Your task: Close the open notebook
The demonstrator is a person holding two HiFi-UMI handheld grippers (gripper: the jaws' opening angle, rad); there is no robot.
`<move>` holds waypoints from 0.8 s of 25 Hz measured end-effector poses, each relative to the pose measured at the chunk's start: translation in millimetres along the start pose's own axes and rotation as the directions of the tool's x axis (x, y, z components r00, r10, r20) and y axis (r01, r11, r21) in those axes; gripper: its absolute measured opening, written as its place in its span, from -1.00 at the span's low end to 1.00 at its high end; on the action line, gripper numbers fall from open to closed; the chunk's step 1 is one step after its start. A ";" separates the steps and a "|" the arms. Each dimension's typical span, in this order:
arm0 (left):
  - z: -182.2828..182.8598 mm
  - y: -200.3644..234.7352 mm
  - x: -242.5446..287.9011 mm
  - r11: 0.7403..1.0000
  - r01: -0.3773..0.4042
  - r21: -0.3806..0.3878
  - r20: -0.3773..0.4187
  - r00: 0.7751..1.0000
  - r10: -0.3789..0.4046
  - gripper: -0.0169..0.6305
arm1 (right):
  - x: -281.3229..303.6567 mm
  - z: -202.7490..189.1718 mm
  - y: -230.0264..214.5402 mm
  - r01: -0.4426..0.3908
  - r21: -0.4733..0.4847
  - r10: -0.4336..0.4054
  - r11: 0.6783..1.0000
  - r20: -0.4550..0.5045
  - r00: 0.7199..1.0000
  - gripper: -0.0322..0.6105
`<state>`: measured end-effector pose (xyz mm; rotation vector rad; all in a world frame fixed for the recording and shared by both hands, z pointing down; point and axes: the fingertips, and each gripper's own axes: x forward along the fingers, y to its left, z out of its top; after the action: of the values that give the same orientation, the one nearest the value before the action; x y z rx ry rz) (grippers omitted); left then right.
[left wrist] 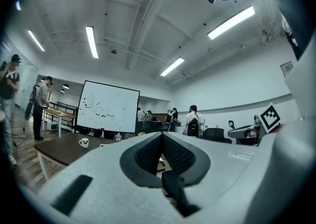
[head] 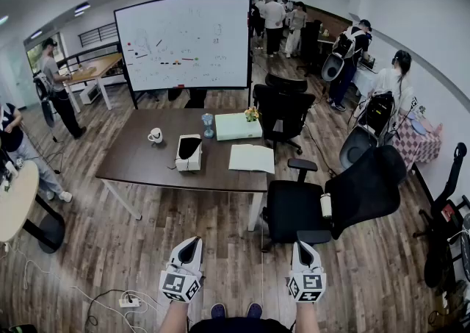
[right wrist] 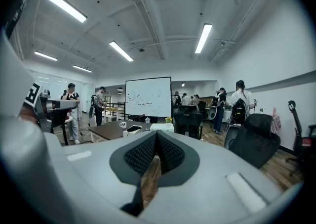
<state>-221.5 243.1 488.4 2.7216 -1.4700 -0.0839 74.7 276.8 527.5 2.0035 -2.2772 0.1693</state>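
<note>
The open notebook (head: 251, 157) lies flat with white pages up, near the right front edge of the dark brown table (head: 147, 166). Both grippers are held low at the bottom of the head view, well short of the table and over the wooden floor. My left gripper (head: 189, 242) has its jaws pressed together with nothing between them, and its own view shows the pads (left wrist: 170, 151) meeting. My right gripper (head: 302, 246) is shut and empty too, pads (right wrist: 168, 151) touching. Neither gripper view shows the notebook.
On the table stand a white mug (head: 155, 135), a white holder with a dark inside (head: 189, 152), a small glass (head: 208, 124) and a pale box (head: 238, 126). Black office chairs (head: 294, 206) (head: 365, 188) stand between my right gripper and the table. A whiteboard (head: 185, 41) stands behind; people stand around the room.
</note>
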 end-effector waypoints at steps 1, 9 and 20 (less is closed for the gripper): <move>-1.0 1.0 -0.9 1.000 -0.009 0.000 -0.003 1.000 0.009 -0.97 | 0.5 -2.3 0.7 -0.006 0.004 0.006 1.000 -0.003 1.000 -0.87; 0.7 -1.0 -0.2 0.999 -0.044 0.020 -0.007 0.999 0.044 -0.99 | 1.5 -2.8 -2.6 -0.015 0.003 0.015 1.000 -0.008 1.000 -0.87; -9.6 -2.2 7.7 0.997 -0.073 0.015 -0.024 0.997 0.073 -0.99 | 11.0 -9.3 -15.5 -0.026 0.012 0.026 1.000 -0.003 1.000 -0.86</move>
<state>-214.8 238.0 497.6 2.6666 -1.5675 -0.0368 88.7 265.5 538.6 1.9791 -2.3063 0.1885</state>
